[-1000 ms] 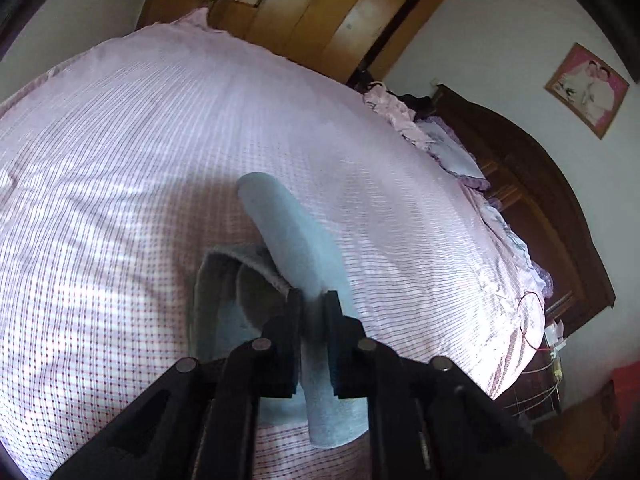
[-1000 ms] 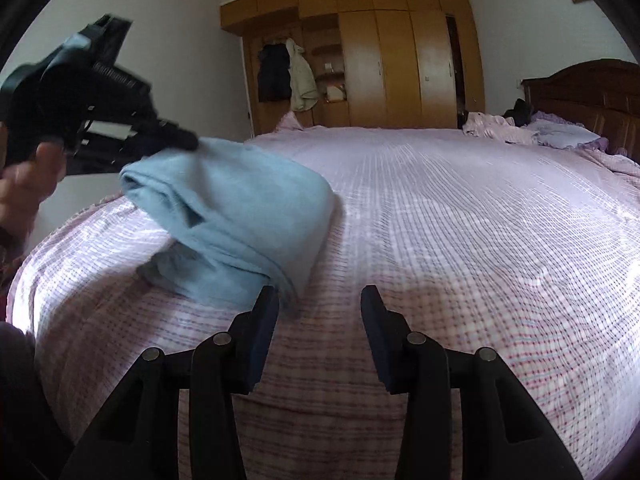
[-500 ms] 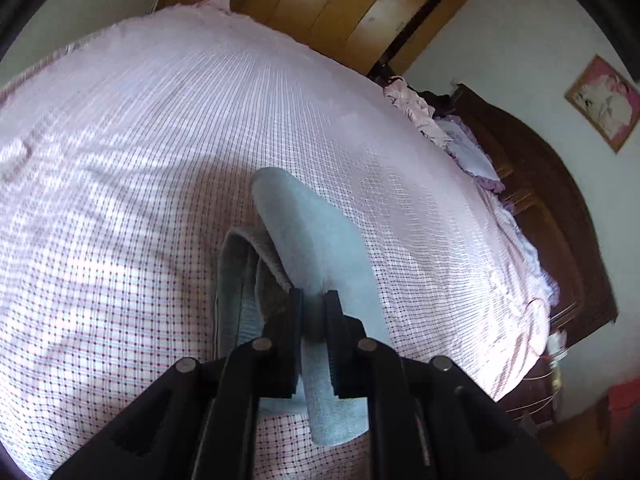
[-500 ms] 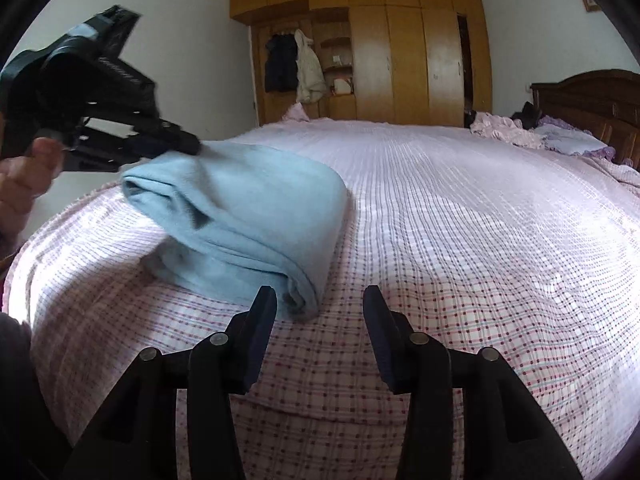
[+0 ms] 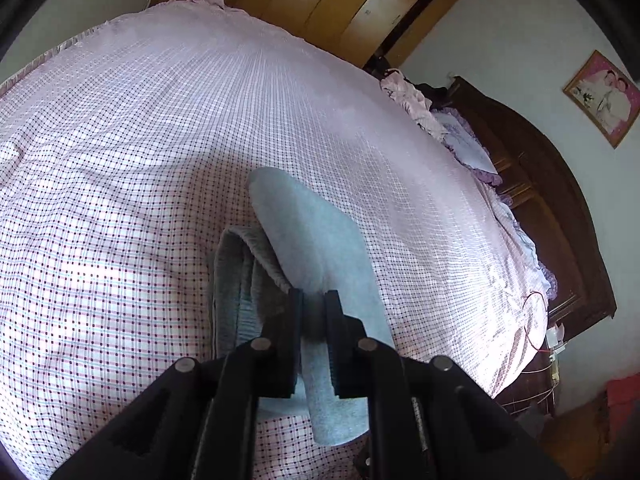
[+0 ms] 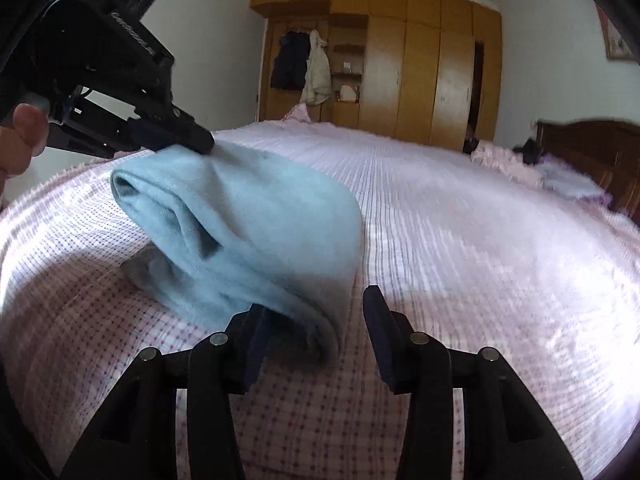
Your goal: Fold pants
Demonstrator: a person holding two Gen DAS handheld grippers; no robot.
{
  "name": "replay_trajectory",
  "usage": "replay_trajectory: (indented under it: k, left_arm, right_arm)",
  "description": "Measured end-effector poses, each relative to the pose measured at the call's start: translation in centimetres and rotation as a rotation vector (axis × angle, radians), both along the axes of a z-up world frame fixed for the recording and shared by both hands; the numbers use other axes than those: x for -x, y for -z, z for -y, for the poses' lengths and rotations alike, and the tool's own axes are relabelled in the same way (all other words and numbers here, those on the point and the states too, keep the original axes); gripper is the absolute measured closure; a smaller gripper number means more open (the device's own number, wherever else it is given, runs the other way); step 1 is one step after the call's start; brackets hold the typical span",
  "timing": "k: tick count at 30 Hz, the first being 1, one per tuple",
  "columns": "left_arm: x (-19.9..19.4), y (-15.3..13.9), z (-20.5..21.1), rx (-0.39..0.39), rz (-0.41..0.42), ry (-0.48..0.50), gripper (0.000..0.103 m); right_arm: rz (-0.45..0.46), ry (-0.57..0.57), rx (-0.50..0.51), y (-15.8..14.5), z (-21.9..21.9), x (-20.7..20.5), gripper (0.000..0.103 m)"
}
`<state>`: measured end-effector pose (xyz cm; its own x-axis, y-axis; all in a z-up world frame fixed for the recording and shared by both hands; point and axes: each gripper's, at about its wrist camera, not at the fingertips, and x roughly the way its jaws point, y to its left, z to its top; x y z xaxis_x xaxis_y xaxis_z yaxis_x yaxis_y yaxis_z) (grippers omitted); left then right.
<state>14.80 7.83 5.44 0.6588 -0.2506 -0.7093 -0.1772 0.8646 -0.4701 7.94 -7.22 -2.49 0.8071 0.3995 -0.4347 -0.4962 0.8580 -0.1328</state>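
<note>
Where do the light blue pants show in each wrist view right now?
Left wrist: light blue pants at lower centre, pinched in the left gripper.
Right wrist: pants at centre-left on the bed, their near edge between the open right gripper fingers.
Shared landmark: wooden wardrobe.

Left wrist view: looking steeply down along the left gripper (image 5: 314,300) onto the bed (image 5: 120,200), sitting close above the light blue pants (image 5: 316,248); facing the wardrobe (image 5: 360,4) and headboard (image 5: 560,208) at the frame's top and right.
Right wrist view: looking at a shallow downward angle across the bed (image 6: 480,240), sitting low and close behind the right gripper (image 6: 316,312); facing the wardrobe (image 6: 400,80).
Shared region: both views are taking in the pants (image 6: 260,220), bed, wardrobe and headboard (image 6: 592,140); the right view is also showing the left gripper (image 6: 200,142) from the side.
</note>
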Motion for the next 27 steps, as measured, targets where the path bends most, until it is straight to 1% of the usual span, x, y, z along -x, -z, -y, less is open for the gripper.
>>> replay_trajectory:
  k: [3, 7, 8, 9, 10, 11, 12, 13, 14, 15, 16, 17, 18, 20, 22, 23, 27]
  left_arm:
    - [0.0, 0.2, -0.4, 0.017, 0.004, -0.004, 0.091]
    - [0.0, 0.4, -0.8, 0.023, 0.005, -0.005, 0.091]
    - [0.0, 0.4, -0.9, 0.023, 0.007, -0.006, 0.092]
    - [0.1, 0.4, -1.0, 0.024, 0.009, -0.006, 0.091]
    - [0.1, 0.4, -1.1, 0.028, 0.007, -0.004, 0.091]
    - [0.1, 0.5, -1.3, 0.041, 0.006, 0.005, 0.089]
    - [0.2, 0.5, -1.5, 0.052, 0.007, 0.017, 0.084]
    - [0.5, 0.5, -1.8, 0.069, 0.01, 0.03, 0.08]
    - [0.8, 0.3, -2.2, 0.09, 0.023, 0.041, 0.07]
    - [1.5, 0.1, -2.8, 0.119, 0.052, 0.05, 0.055]
    - [2.3, -0.2, -3.4, 0.136, 0.081, 0.045, 0.047]
    - [3.0, -0.4, -4.0, 0.139, 0.105, 0.029, 0.037]
    - [3.4, -0.5, -4.4, 0.137, 0.112, 0.014, 0.036]
    - [3.8, -0.1, -5.3, 0.134, 0.099, -0.013, 0.036]
    - [3.9, 0.8, -6.0, 0.152, 0.075, -0.039, 0.036]
    - [3.9, 1.5, -6.2, 0.164, 0.049, -0.051, 0.036]
    - [4.3, 4.1, -5.7, 0.185, -0.003, -0.066, 0.037]
  right_arm:
    - [0.111, 0.002, 0.091, -0.6, -1.9, 0.9, 0.065]
    - [0.254, -0.068, 0.235, -0.7, -5.5, 2.1, 0.065]
    - [0.279, -0.089, 0.257, -0.6, -6.2, 2.3, 0.065]
    - [0.284, -0.112, 0.262, -0.7, -6.5, 2.2, 0.065]
    - [0.276, -0.146, 0.253, -0.7, -6.7, 2.3, 0.077]
    - [0.253, -0.187, 0.229, -0.9, -6.7, 2.1, 0.097]
    - [0.22, -0.198, 0.194, -1.2, -6.4, 1.8, 0.098]
    - [0.164, -0.203, 0.125, -1.7, -5.7, 1.2, 0.098]
    - [0.104, -0.199, 0.052, -2.2, -4.9, 0.4, 0.099]
    - [0.063, -0.193, -0.002, -2.6, -4.3, -0.2, 0.099]
    - [0.012, -0.183, -0.08, -3.1, -3.2, -1.1, 0.099]
    - [-0.03, -0.171, -0.153, -3.5, -2.1, -1.8, 0.099]
    - [-0.051, -0.16, -0.2, -3.9, -1.3, -2.3, 0.099]
    - [-0.055, -0.13, -0.236, -4.4, -0.5, -2.9, 0.099]
    - [-0.036, -0.12, -0.221, -4.7, -0.8, -2.9, 0.099]
    - [-0.031, -0.116, -0.214, -4.8, -0.9, -2.9, 0.099]
    - [-0.04, -0.105, -0.221, -4.6, -0.9, -3.1, 0.098]
